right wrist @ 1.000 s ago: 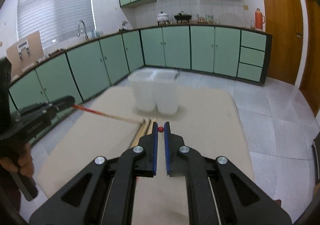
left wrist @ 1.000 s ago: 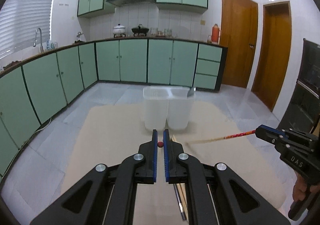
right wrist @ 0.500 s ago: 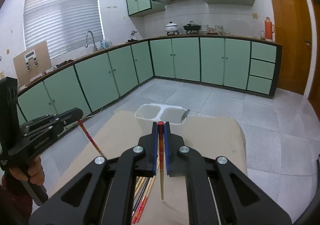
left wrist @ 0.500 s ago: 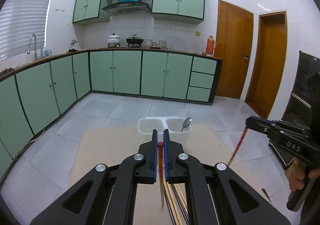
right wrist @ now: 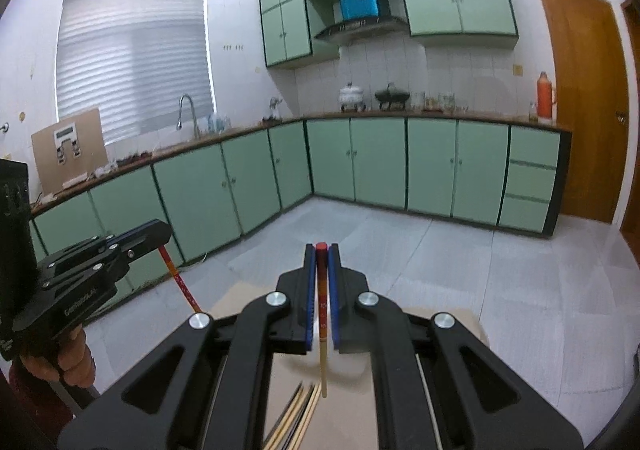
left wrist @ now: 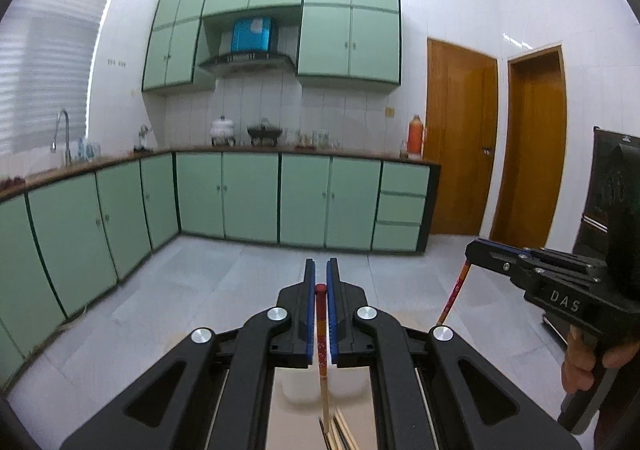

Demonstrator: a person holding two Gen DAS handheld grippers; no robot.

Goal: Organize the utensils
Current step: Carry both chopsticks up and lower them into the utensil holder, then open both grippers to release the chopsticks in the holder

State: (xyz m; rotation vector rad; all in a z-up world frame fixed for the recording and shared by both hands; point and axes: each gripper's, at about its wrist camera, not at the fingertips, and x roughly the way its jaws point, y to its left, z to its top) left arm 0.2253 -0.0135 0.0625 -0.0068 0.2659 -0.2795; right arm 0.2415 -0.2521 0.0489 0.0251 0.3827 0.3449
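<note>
A: Where the left gripper (left wrist: 320, 282) fills the bottom of its own view, what do the jaws hold?

B: They are pressed onto a chopstick (left wrist: 322, 350) with a red top end. It hangs down between the blue pads, pale tip low, just above a loose bundle of chopsticks (left wrist: 338, 432) lying on the table (left wrist: 362, 414).

A: And the right gripper (right wrist: 321, 270)?

B: The same: narrow jaws clamped on a second chopstick (right wrist: 322, 330), red end up, patterned red and orange below it, pale wood at the tip. Under it more loose sticks (right wrist: 298, 416) lie on the beige tabletop.

A: Any container?

B: In the left wrist view a white plastic holder (left wrist: 298, 386) shows partly beneath the jaws, just beyond the loose sticks. Its compartments cannot be made out.

A: Any writing?

B: Seen from the left, the side of the right gripper's black body reads "DAS". Seen from the right, the left gripper's body carries pale lettering too blurred to read. A person's hand (left wrist: 592, 364) grips the right handle; another hand (right wrist: 66, 360) grips the left.

A: Further off?

B: Grey floor tiles, then green base cabinets (left wrist: 248, 198) along the walls, a tap (right wrist: 186, 116) by the blinds, a cardboard box (right wrist: 68, 148) with printed pictures, a white pot (right wrist: 352, 95), a dark pan (right wrist: 392, 95), an orange thermos (right wrist: 545, 94), and wooden doors (left wrist: 460, 138) on the right.
</note>
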